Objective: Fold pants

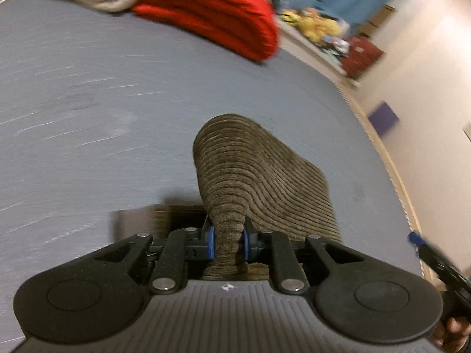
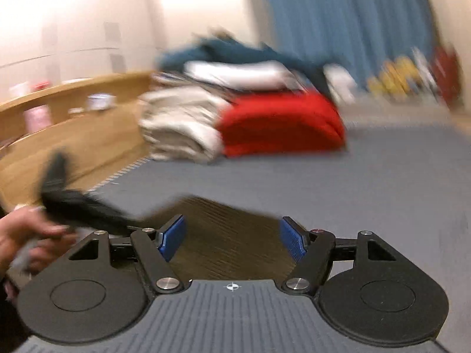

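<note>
L tongs (image 1: 229, 242) clamped on brown pants (image 1: 250, 176) | R tongs (image 2: 232, 242) apart | hand (image 2: 26, 235) only R view

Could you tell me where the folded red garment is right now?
The folded red garment lies at the grey bed's far end, right of the folded beige garment.

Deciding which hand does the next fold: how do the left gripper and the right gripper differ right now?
The left gripper is shut on a bunched fold of the brown corduroy pants; the right gripper stands open, its pads pressing on nothing. The left gripper lifts the cloth off the grey bed; under the right gripper the pants lie flat. Both have blue pads on black fingers and face the red folded cloth.
</note>
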`<state>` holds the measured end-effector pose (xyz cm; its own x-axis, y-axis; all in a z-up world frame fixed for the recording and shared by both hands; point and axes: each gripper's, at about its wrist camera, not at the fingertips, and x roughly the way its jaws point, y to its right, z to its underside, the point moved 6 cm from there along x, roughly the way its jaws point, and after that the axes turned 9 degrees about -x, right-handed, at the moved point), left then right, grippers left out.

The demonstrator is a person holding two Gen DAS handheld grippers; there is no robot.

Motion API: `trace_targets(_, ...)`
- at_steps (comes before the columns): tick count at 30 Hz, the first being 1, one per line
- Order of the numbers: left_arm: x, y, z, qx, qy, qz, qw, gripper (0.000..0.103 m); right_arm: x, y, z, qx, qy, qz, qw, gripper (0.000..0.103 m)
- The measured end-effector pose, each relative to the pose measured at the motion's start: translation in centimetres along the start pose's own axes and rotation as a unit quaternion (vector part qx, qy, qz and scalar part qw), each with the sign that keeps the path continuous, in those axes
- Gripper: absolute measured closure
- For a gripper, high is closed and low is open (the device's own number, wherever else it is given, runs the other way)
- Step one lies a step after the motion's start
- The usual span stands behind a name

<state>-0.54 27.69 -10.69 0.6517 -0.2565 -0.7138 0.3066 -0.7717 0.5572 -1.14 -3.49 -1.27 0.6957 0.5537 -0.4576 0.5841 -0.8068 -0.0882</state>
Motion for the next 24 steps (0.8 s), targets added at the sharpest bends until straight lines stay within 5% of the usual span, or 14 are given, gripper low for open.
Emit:
trace_targets(3,-0.2,-3.7,-1.1,-0.037,0.004,-0.046,0.9982,0.055,3.8,3.1,2.6,0.087,-0.091,0.016,0.992,0.029)
trace_targets(5,-0.2,-4.8,-1.8,-0.054,-0.004,-0.045,0.9975,0.027,6.0,3.5,5.0,0.119,-0.139,0.011,0.983,0.028)
trace_targets(7,0.6,-5.3,-2.0,-0.050,-0.016,-0.052,0.9972,0.013,7.5,3.6,6.8,0.135,-0.170,0.007,0.976,0.025)
trace_targets(11,4.0,-5.1,-0.7,-0.041,-0.064,-0.067,0.9949,0.012,10.0,3.3,8.7,0.182,-0.215,-0.027,0.959,0.017)
trace_targets(19,9.4,-6.9,1.6,-0.079,-0.131,-0.024,0.9879,0.012,13.5,4.2,11.6,0.245,-0.274,-0.070,0.928,0.016)
trace_targets(21,10.1,-7.0,1.7,-0.084,-0.128,-0.023,0.9880,0.013,14.0,3.9,11.1,0.238,-0.269,-0.082,0.930,0.034)
trace_targets(24,9.5,-5.8,1.7,-0.058,-0.118,-0.044,0.9903,0.028,14.1,3.7,10.2,0.221,-0.258,-0.068,0.938,0.051)
